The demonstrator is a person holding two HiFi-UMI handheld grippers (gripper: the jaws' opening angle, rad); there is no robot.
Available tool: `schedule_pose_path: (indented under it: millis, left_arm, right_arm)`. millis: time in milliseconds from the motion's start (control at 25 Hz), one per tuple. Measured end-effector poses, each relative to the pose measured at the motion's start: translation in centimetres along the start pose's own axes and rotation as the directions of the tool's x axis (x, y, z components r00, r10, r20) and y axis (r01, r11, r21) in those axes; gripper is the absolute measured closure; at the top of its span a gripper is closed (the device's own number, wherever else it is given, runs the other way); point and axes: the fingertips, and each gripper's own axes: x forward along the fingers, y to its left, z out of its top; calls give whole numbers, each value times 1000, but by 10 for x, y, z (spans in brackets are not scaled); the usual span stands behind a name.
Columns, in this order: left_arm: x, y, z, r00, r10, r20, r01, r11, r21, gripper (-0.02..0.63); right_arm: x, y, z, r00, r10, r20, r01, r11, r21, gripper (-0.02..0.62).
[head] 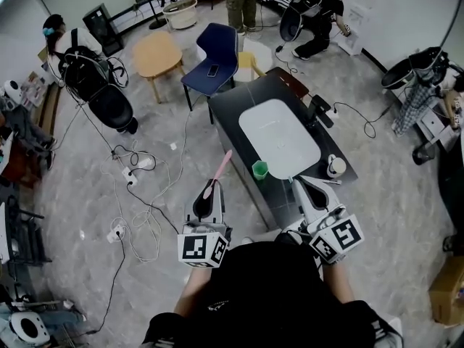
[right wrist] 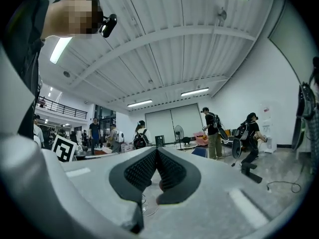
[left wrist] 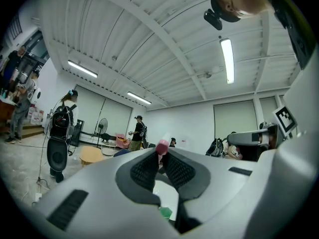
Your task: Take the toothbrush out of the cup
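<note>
Your left gripper [head: 209, 191] is clamped on the pink toothbrush [head: 221, 165]. The head view shows the whole of it: the brush slants up and away from the jaws toward the table's [head: 232, 111] near edge, clear of the green cup [head: 259, 169] and just left of it. The cup stands upright near the table's near left corner, beside the white oval board [head: 279, 136].

The left gripper view adds what the head view cannot: the ribbed pads pinch narrowly on the brush, only a pink stub shows above their tips, and a sliver of the green cup shows low in the gap beneath them. It does not show the length of the brush.

Your right gripper [head: 299, 184] is over the table's near edge, right of the cup. From above you cannot judge its jaws. The right gripper view settles it: the pads meet at their tips with nothing between them. That view looks across the room at standing people and shows neither cup nor brush.
</note>
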Motion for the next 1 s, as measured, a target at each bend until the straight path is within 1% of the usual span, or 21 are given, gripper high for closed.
schedule_pose_path:
  millis: [320, 640, 1000]
  left_arm:
    - [1, -5, -1, 1000, -24, -18, 24, 1000, 7, 581]
    - [-1, 1, -8, 1000, -21, -11, 21, 1000, 0, 581]
    - [6, 2, -13, 999, -36, -19, 36, 999, -2, 581]
  right_arm:
    - [1, 3, -8, 1000, 2, -19, -2, 1000, -10, 591]
    - [4, 5, -12, 1000, -6, -24, 6, 1000, -9, 591]
    - [9, 4, -16, 999, -6, -47, 5, 999, -35, 591]
